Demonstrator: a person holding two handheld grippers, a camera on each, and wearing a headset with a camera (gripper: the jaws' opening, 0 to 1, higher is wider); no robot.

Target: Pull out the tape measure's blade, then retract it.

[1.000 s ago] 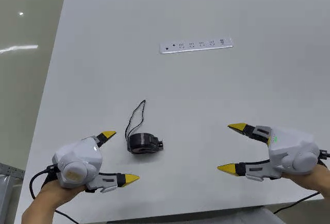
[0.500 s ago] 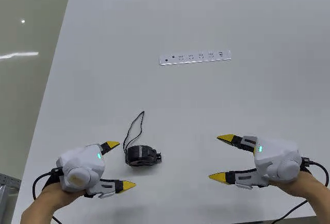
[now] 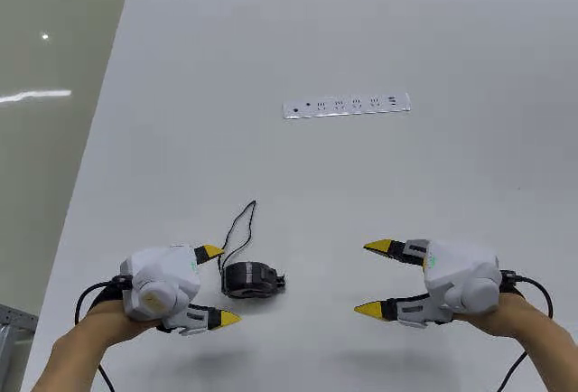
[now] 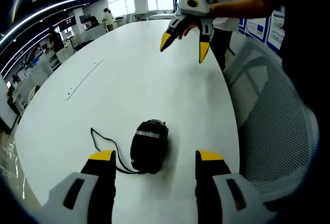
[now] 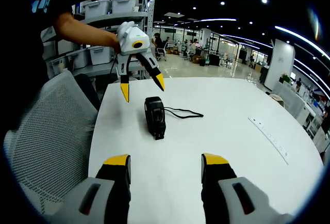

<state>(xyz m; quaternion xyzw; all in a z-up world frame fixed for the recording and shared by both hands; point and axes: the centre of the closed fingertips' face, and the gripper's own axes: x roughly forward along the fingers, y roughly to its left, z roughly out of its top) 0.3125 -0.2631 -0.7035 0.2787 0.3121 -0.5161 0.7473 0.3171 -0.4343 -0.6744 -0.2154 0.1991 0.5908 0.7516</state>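
head view has us holding left claw (image 3: 222,284) and right claw (image 3: 367,278) facing inward over the surface (image 3: 361,175), both spread wide and empty, tape measure (image 3: 250,279) lying just ahead of the left one's tips, blade indiscernible.

Tape measure (image 3: 250,279) — small black case with rounded corners and a grey patch on its upper side, resting on the white table (image 3: 361,175) in its near-left part. Blade wound in; only a small end tab shows at the case's right end in the head view. Thin black wrist cord (image 3: 237,227) trails from the case in a loose loop — flat on the table, running toward the far side.
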